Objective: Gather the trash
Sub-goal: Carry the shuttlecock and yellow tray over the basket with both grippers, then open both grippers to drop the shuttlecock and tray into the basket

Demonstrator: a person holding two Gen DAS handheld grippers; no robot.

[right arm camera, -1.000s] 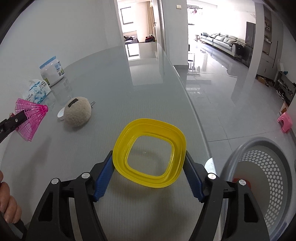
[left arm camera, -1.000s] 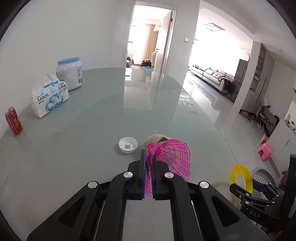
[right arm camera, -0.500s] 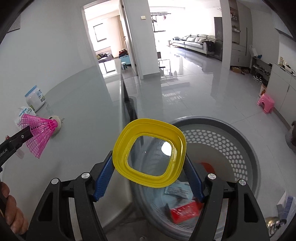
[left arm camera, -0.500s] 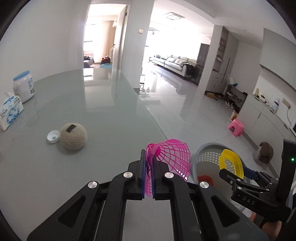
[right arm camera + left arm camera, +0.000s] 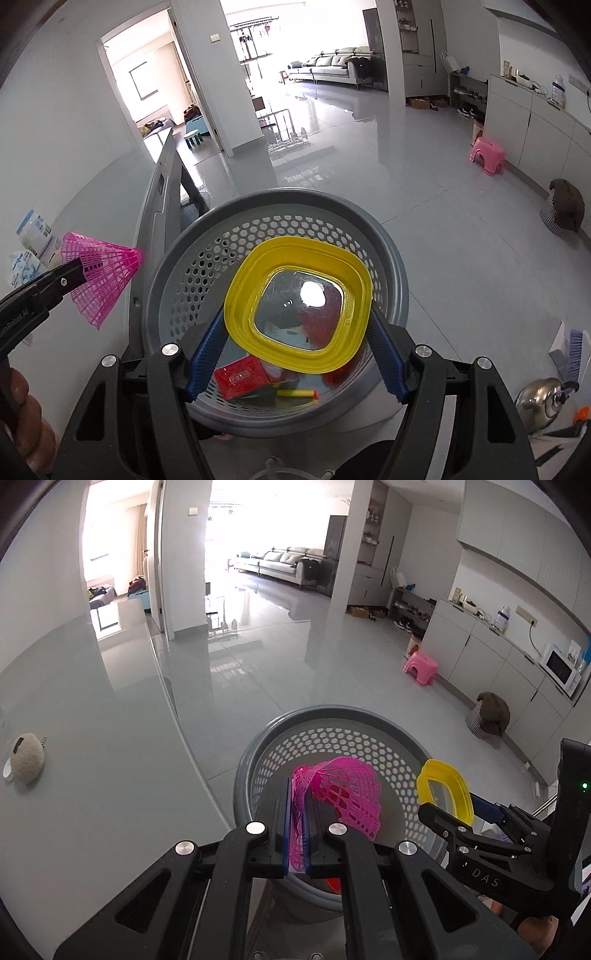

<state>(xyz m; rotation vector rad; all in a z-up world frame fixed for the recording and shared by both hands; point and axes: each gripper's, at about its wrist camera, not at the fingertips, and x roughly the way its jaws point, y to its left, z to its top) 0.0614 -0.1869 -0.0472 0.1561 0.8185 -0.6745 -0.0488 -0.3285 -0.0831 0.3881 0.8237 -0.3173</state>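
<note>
Above the basket (image 5: 397, 258), left tool (image 5: 297, 834) pinches a light, crushable shuttlecock (image 5: 343, 794); right tool (image 5: 297, 332) grips a stiff lid (image 5: 295, 254) by its edges.

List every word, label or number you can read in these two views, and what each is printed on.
"DAS" – body of the right gripper, left wrist view.
"enRobot.AI", start cut off – arm of the left gripper, right wrist view.
Tissue pack and white jar: print too blurred.
Red packet in the basket: lettering unreadable.
</note>
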